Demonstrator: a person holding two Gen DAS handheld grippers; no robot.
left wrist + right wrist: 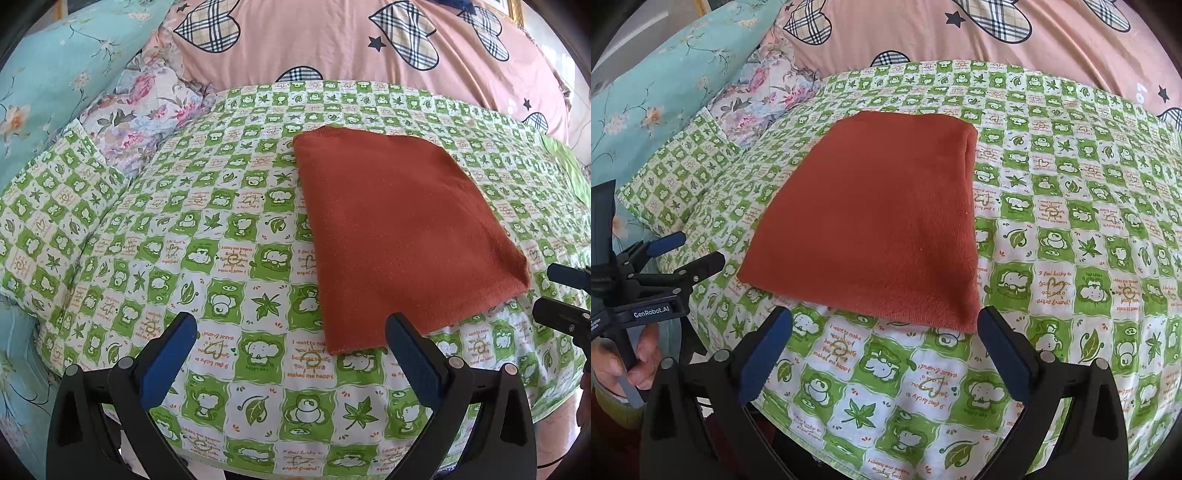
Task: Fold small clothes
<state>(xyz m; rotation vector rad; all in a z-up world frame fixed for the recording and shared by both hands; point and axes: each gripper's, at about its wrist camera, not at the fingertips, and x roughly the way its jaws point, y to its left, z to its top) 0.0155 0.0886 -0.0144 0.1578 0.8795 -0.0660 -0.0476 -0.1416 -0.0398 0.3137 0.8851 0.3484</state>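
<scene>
Both hand-held grippers — left (291, 354), right (884, 350) — hang released before my folded rust garment (875, 221); soft, light, floppy — I'd pinch a near corner.

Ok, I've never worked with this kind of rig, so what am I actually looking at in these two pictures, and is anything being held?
There is no robot arm here. A person holds a two-finger tool in each hand, and a fisheye camera on each looks forward along its black fingers with blue pads. One picture is from the left tool, the other from the right tool. Each also catches the other at its edge. Both are open and hold nothing. On the green-and-white checked cartoon bedsheet lies one folded rust-orange knit garment, flat and neat, touched by neither tool. Behind it are a pink quilt with plaid hearts and floral pillows.
</scene>
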